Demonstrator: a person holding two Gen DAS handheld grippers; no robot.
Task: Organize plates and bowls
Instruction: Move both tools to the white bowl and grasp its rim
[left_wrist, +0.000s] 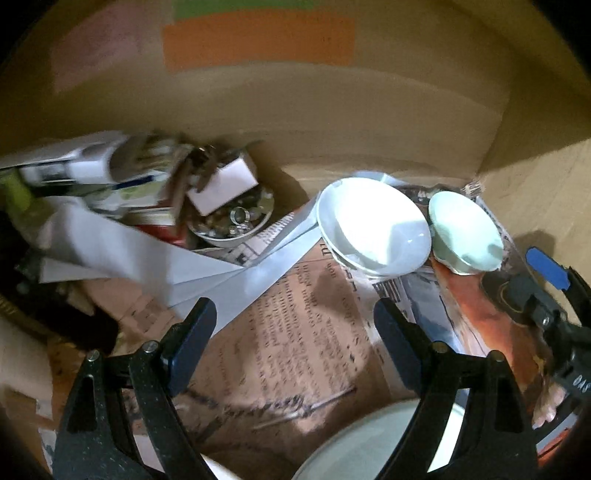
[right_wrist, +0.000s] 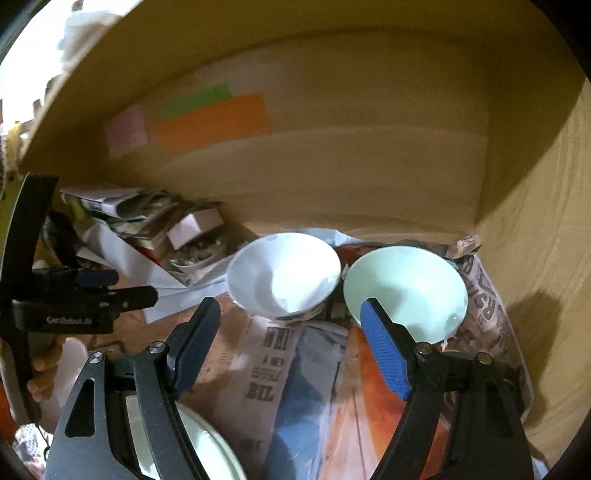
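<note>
Two bowls, white bowl (right_wrist: 282, 275) beside green bowl (right_wrist: 404, 290) (rims nearly touching).

Sat inside a brown box (right_wrist: 332, 177) lined with newspaper (right_wrist: 280, 369). Rested on that paper: white bowl (right_wrist: 282, 275), green bowl (right_wrist: 404, 291) beside it, plate (right_wrist: 207, 443), junk pile (right_wrist: 155, 225).

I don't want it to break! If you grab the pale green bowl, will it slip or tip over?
The green bowl looks glossy, so the fingers could slip on it. It flares from a narrow foot and already leans on crumpled newspaper, so a push would probably tip it. It looks like ceramic and sits close beside the white bowl, so a knock might chip it.
</note>
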